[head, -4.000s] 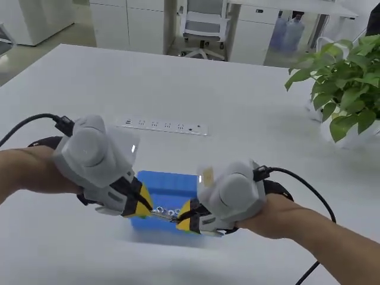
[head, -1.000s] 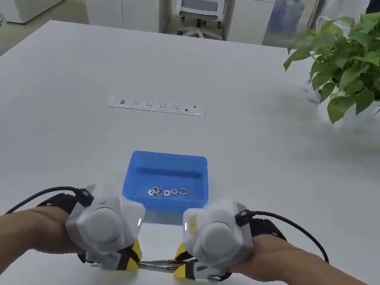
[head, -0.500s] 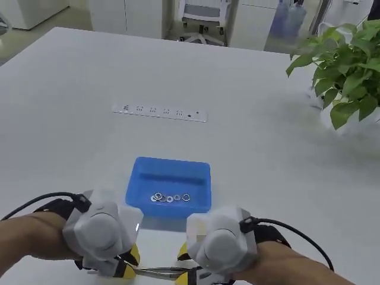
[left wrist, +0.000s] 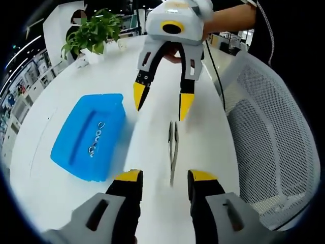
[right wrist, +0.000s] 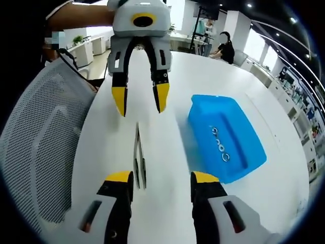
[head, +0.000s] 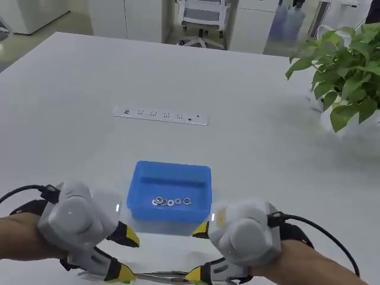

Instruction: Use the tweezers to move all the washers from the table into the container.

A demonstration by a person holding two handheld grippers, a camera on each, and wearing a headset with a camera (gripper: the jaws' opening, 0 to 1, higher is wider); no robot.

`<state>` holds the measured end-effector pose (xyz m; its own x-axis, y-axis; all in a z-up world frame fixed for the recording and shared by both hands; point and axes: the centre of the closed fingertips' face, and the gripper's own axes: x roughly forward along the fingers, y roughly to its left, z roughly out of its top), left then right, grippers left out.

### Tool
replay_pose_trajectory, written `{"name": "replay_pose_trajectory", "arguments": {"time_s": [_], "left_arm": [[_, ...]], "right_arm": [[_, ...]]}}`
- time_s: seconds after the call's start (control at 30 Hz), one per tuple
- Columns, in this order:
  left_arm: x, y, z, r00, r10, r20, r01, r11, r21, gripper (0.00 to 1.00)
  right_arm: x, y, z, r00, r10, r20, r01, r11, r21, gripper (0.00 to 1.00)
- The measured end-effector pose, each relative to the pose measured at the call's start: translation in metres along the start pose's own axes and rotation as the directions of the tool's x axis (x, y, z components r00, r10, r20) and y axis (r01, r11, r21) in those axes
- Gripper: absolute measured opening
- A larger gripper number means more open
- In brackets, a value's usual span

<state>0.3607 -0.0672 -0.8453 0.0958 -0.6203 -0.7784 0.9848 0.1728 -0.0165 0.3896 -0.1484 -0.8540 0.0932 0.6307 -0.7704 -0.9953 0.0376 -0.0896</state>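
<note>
A blue container [head: 170,178] stands on the white table with several washers [head: 171,202] in a row inside it. Near the table's front edge lie metal tweezers [head: 160,276], flat and free. My left gripper [head: 127,256] and right gripper [head: 199,252] face each other across them, both open. In the left gripper view the tweezers [left wrist: 173,150] lie between my left gripper [left wrist: 165,178] and the right gripper [left wrist: 161,101], with the container [left wrist: 76,152] to the left. The right gripper view mirrors this: tweezers [right wrist: 138,157], right gripper [right wrist: 161,179], left gripper [right wrist: 140,101], container [right wrist: 238,127], washers [right wrist: 218,145].
A white power strip [head: 160,116] lies beyond the container. A potted plant [head: 347,71] stands at the back right. A mesh office chair [left wrist: 264,127] sits just behind the table's near edge. Another chair [head: 202,18] stands past the far edge.
Both grippers have drawn back from over the container to the near edge. Their jaws have spread since half a second ago, and the tweezers now lie loose on the table.
</note>
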Motion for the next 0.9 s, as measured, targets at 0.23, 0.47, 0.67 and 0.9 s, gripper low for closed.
{"name": "replay_pose_trajectory", "arguments": {"time_s": [0.23,0.47,0.67,0.9], "left_arm": [[-0.025,0.007,0.006,0.9946,0.079,0.068,-0.075,0.995,-0.061,0.54],[-0.040,0.011,0.015,0.9832,0.147,0.108,-0.135,0.985,-0.110,0.67],[-0.047,0.017,0.022,0.9712,0.191,0.142,-0.171,0.975,-0.145,0.79],[-0.052,0.017,0.029,0.9605,0.229,0.158,-0.200,0.963,-0.180,0.94]], "right_arm": [[-0.029,-0.023,-0.010,0.9939,-0.104,0.036,0.100,0.991,0.090,0.62],[-0.052,-0.036,-0.014,0.9803,-0.178,0.086,0.162,0.973,0.164,0.80],[-0.066,-0.037,-0.018,0.9738,-0.202,0.103,0.178,0.962,0.207,0.94],[-0.080,-0.035,-0.020,0.9644,-0.234,0.123,0.197,0.946,0.257,1.00]]}}
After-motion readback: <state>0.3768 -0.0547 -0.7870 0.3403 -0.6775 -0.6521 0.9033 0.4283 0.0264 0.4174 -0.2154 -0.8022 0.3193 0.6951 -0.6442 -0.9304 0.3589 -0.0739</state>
